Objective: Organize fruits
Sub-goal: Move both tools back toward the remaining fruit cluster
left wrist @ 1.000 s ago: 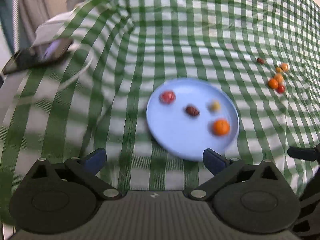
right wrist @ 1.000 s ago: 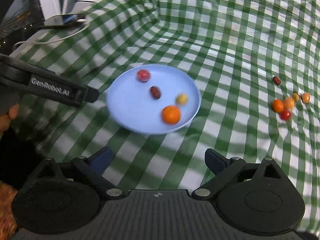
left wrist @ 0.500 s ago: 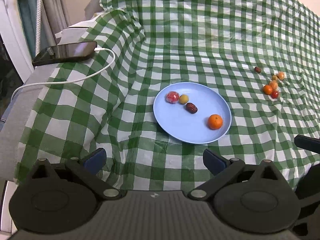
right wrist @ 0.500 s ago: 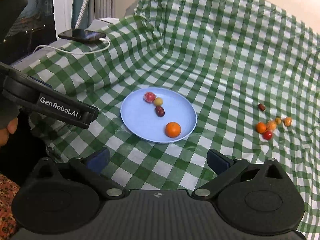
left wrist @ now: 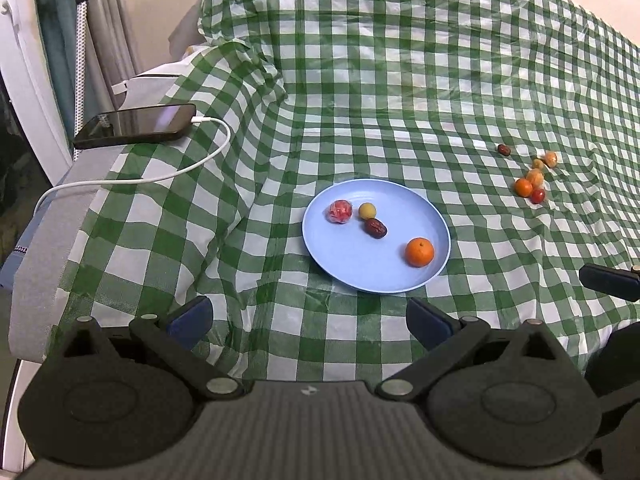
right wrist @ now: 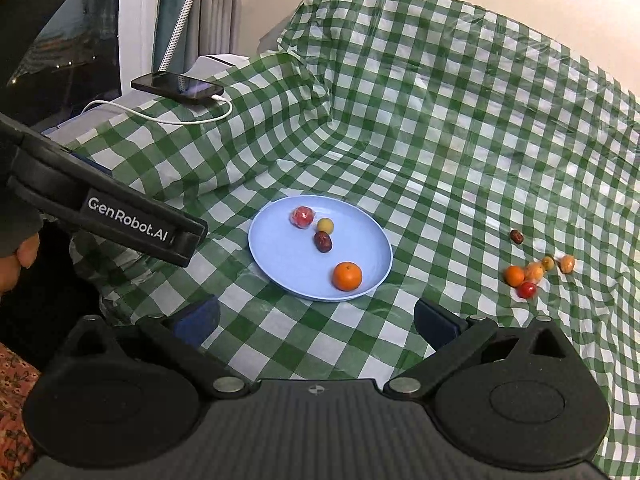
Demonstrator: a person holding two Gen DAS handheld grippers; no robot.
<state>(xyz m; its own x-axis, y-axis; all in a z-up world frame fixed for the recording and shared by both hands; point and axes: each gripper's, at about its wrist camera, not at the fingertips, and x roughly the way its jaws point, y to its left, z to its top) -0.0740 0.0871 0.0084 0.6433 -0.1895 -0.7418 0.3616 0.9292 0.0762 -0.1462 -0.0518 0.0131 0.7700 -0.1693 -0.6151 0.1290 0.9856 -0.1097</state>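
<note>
Blue plate [left wrist: 376,276] sits mid-cloth on a green checked cloth [left wrist: 360,80] draped over a surface whose kind cannot be told. On the plate: a red wrapped fruit [left wrist: 340,211] at the far left, a small yellow fruit [left wrist: 367,211] just right of it and close beside it, a dark red date [left wrist: 375,227] touching or nearly touching the yellow one on the near side, and an orange [left wrist: 419,252] apart near the plate's near right rim. Right of the plate, well apart on the cloth, a loose cluster: small orange fruit [right wrist: 513,275], red cherry-like fruit [right wrist: 527,289], a pale orange wrapped piece [right wrist: 535,270], two small yellowish ones [right wrist: 567,263] behind, and one lone date [right wrist: 516,236] farther back. Left of the plate, at the cloth's far edge, a black phone [left wrist: 136,125] lies flat with a white cable [left wrist: 160,176] plugged in. Left claw [left wrist: 308,320] hangs near the plate's near side, jaws spread wide, nothing between them. Right claw [right wrist: 316,320] likewise near side of the plate, jaws wide apart, empty. In the right wrist view the left claw's black body shows left of the plate, with part of a hand [right wrist: 18,256] at the frame edge.
</note>
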